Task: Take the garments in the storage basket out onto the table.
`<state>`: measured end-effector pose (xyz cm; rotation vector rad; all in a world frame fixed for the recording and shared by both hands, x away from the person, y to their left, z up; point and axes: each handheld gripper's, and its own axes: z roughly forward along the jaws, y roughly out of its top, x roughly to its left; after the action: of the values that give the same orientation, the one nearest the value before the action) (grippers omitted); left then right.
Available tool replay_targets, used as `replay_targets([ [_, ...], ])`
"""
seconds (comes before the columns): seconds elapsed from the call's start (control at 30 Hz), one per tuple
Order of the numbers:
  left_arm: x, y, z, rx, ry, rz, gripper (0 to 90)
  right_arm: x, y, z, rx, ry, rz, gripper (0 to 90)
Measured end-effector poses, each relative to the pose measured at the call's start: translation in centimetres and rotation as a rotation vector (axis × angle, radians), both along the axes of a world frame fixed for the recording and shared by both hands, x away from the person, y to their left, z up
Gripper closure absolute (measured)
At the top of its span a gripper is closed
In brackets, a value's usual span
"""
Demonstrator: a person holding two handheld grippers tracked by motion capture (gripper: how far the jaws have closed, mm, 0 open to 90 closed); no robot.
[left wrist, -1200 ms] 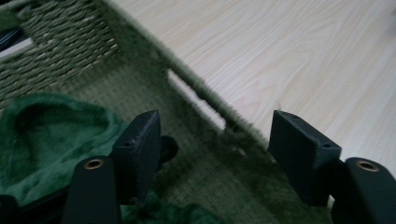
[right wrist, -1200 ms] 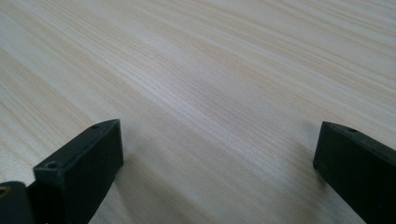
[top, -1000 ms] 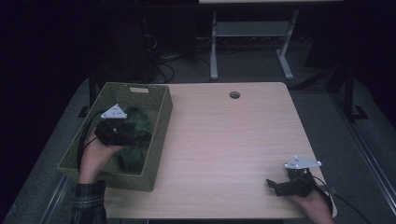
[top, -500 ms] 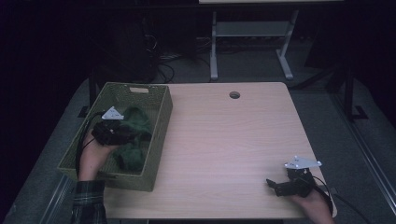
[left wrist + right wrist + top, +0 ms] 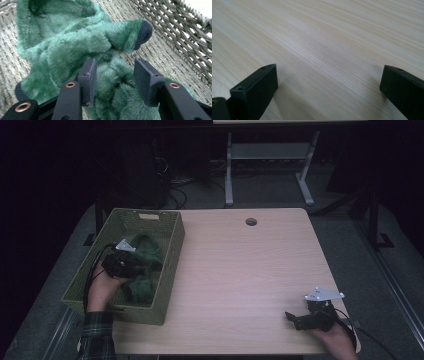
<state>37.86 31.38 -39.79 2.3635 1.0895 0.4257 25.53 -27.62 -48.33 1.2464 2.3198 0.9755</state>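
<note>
A green fleece garment [image 5: 148,251] lies bunched inside the woven basket [image 5: 174,245] at the table's left. My left gripper [image 5: 141,269] reaches down into the basket. In the left gripper view, a thick fold of the green fleece garment [image 5: 70,42] fills the gap between my left gripper's [image 5: 115,72] pads, which have just been closing and now pinch it. A dark-edged cuff [image 5: 142,32] sticks up beyond the jaws. My right gripper [image 5: 294,319] rests open near the table's front right corner, and the right gripper view has my right gripper [image 5: 329,75] holding nothing over bare wood [image 5: 324,32].
The basket's woven wall [image 5: 180,37] rises close on the right of the left jaws. The light wooden table [image 5: 240,265] has a round cable hole [image 5: 251,221] near its far edge. Dark floor, cables and a metal stand lie beyond the table.
My left gripper has sunk lower into the basket onto the green fleece, and its hand has shifted slightly. The right gripper has stayed where it was.
</note>
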Motion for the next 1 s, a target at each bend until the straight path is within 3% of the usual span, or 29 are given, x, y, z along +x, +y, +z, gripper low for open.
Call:
replay_targets([
  [0.2,0.3,0.1,-0.6,0.020,0.024,0.033,52.6,0.0,0.0,0.0,0.000,0.000,0.000,1.1],
  [0.4,0.6,0.5,-1.5,0.038,0.081,0.099,51.4,0.0,0.0,0.0,0.000,0.000,0.000,1.1],
  [0.6,0.8,0.6,-1.9,0.043,0.115,0.117,53.2,0.0,0.0,0.0,0.000,0.000,0.000,1.1],
  [0.67,0.7,0.6,-1.9,0.038,0.133,0.124,57.3,0.0,0.0,0.0,0.000,0.000,0.000,1.1],
  [0.8,0.8,0.5,-1.9,0.036,0.178,0.138,75.2,0.0,0.0,0.0,0.000,-0.001,0.000,1.1],
  [1.0,0.7,0.7,-1.4,0.011,0.198,0.164,79.9,0.0,0.0,0.0,0.000,-0.001,0.000,1.1],
])
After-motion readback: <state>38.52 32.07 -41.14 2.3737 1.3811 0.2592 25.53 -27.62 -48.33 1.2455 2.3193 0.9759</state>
